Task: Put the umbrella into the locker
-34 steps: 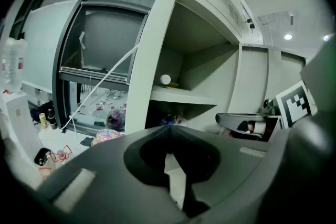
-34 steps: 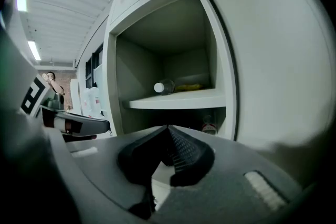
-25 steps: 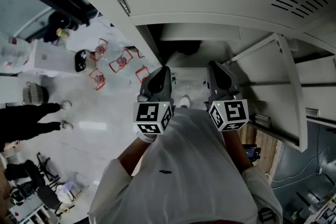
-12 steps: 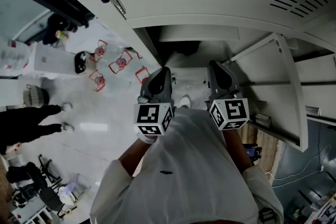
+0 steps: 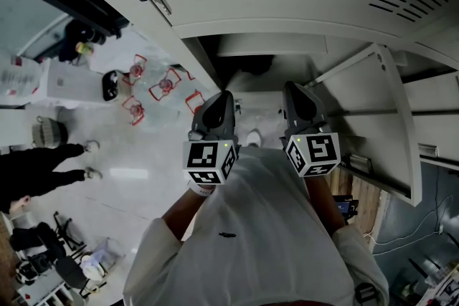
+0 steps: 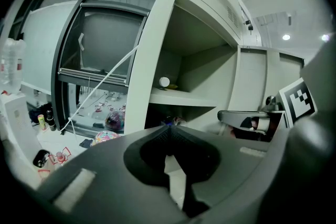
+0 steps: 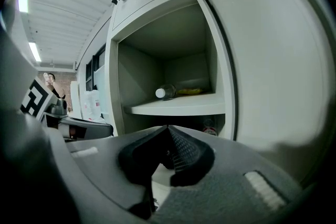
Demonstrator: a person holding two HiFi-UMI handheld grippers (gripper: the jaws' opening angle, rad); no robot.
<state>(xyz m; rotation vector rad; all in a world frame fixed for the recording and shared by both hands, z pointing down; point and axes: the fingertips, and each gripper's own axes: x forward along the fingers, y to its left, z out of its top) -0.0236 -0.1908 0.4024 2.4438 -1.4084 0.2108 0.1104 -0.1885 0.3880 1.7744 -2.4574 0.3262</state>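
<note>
The umbrella cannot be made out for sure; only a dark shape (image 5: 252,67) shows in the shadowed inside of the open locker (image 7: 114,76). A bottle (image 7: 164,92) lies on its side on the locker's shelf (image 7: 178,106). The left gripper (image 6: 167,126) and right gripper (image 7: 168,127) hang side by side before the opening, both clenched on nothing. The door (image 5: 376,111) stands swung out at right.
</note>
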